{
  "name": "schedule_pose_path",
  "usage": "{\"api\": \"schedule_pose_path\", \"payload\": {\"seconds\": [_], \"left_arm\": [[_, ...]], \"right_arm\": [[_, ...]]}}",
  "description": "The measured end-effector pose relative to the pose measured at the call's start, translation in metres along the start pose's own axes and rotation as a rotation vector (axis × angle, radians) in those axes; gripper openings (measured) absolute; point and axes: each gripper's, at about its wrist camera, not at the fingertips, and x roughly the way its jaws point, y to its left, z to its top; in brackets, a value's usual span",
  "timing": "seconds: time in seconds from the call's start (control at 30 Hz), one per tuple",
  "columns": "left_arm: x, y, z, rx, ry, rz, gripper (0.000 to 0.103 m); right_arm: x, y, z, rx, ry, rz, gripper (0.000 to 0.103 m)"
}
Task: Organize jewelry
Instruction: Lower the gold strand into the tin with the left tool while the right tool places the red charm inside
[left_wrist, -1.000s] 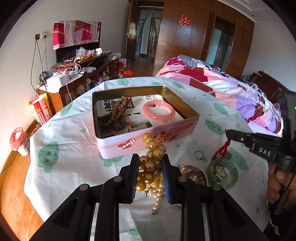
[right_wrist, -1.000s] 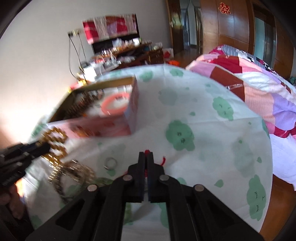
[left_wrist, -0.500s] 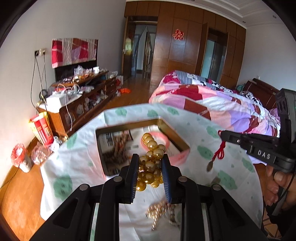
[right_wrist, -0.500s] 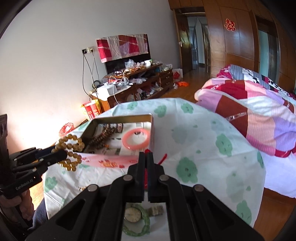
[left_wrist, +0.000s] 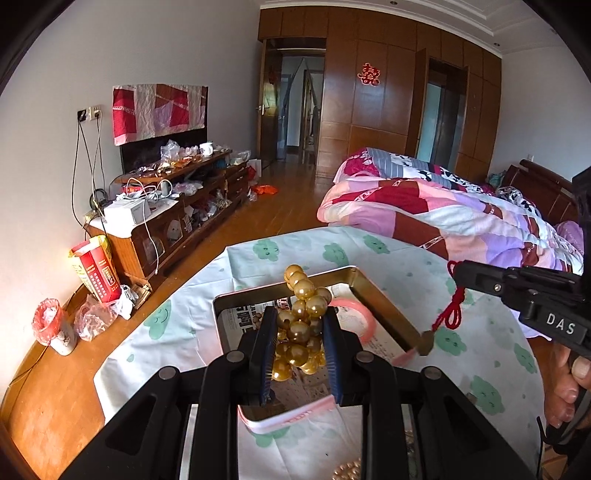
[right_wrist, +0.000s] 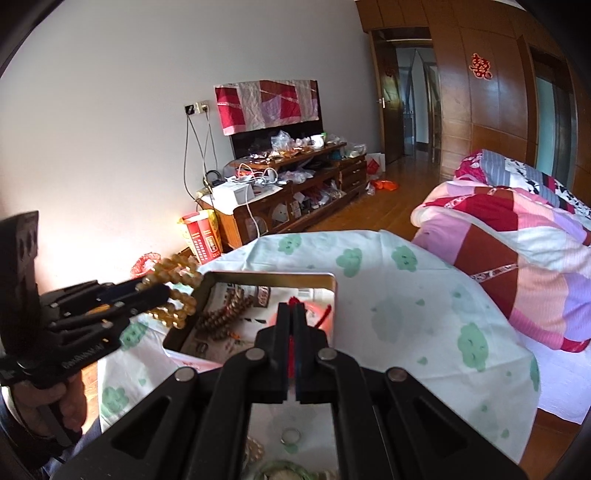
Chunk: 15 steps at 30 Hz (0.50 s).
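The bench (left_wrist: 413, 258), under a cloud-print cloth, carries an open pink tin (left_wrist: 384, 314) that already holds a brown bead strand (right_wrist: 225, 314) and a pink bangle (left_wrist: 364, 314). The left gripper (left_wrist: 299, 328), jaws partly closed, clamps a bunched amber bead bracelet (left_wrist: 303, 314) above the tin, likely to drop it in. The right gripper (right_wrist: 293, 314), jaws pressed together, pinches a red cord (left_wrist: 452, 315); only the left view shows its small pendant (left_wrist: 426, 338) dangling, only the right a ring (right_wrist: 290, 435) on the cloth.

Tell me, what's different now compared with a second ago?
Both grippers have risen. The left gripper lifted the string of amber-gold beads off the cloth to above the pink metal tin; the right gripper raised the red cord with its small pendant over the tin's edge. Both grips stayed closed; the pink bangle stays inside.
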Motion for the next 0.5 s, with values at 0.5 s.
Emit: {"api": "schedule_pose_path", "payload": {"seconds": [0.5], "left_arm": [[0.02,0.006,-0.008,-0.017,0.044,0.029,0.024]], "right_arm": [[0.039,0.005,0.007,-0.016,0.048,0.013,0.002]]}}
